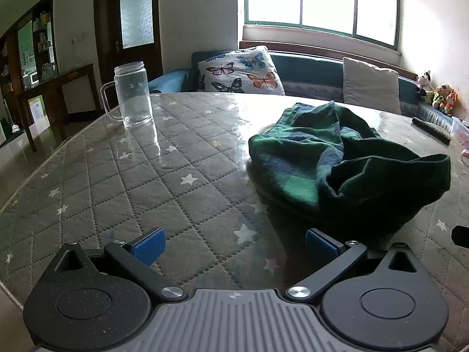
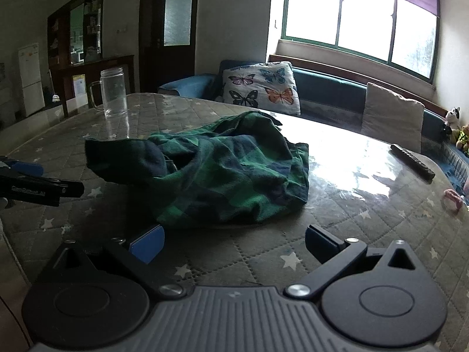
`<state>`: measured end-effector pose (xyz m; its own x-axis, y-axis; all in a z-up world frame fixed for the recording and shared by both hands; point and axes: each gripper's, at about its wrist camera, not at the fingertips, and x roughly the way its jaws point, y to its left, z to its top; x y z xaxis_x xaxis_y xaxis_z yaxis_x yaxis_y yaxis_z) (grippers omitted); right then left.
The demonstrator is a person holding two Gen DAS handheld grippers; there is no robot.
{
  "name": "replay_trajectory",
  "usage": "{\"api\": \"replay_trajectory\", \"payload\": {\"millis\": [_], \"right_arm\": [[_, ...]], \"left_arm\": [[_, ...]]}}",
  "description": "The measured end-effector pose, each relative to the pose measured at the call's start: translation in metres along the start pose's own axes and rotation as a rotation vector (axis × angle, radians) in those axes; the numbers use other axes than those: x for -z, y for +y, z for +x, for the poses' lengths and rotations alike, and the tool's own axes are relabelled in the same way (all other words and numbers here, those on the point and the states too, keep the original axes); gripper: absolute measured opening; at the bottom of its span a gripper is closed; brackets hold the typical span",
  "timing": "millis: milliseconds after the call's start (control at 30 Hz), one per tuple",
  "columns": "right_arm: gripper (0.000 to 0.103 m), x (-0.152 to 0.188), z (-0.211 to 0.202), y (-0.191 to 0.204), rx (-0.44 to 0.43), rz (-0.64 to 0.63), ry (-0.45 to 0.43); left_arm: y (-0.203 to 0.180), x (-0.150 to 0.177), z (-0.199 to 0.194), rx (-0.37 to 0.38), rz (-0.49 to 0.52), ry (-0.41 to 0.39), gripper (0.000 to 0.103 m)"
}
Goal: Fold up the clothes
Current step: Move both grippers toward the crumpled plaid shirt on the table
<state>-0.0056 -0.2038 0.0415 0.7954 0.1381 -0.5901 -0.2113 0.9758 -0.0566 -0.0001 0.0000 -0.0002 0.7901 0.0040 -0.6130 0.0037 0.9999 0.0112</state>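
Both jaws: I see them spread wide, empty.
Shirt (image 2: 217, 170): crumpled; straight ahead of my right gripper (image 2: 234, 246), nearer it.
Left gripper (image 1: 234, 249): shirt lies ahead-right.

Quilted star-print table (image 1: 187, 158) bears crumpled green plaid garment (image 1: 337, 161), glass mug (image 1: 133, 94), dark remote (image 1: 431, 130).

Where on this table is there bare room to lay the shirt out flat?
Widest free patch: the quilted table between the glass mug and the crumpled plaid garment, down to the left gripper. The far right edge is crowded by a dark remote.
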Motion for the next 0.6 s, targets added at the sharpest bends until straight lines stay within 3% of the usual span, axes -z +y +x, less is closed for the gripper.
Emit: {"api": "replay_trajectory", "payload": {"millis": [600], "right_arm": [[0.103,0.003,-0.014,0.010,-0.008,-0.020,-0.032]], "left_arm": [[-0.012,0.005,-0.013,0.001,0.038,-0.005,0.103]]}}
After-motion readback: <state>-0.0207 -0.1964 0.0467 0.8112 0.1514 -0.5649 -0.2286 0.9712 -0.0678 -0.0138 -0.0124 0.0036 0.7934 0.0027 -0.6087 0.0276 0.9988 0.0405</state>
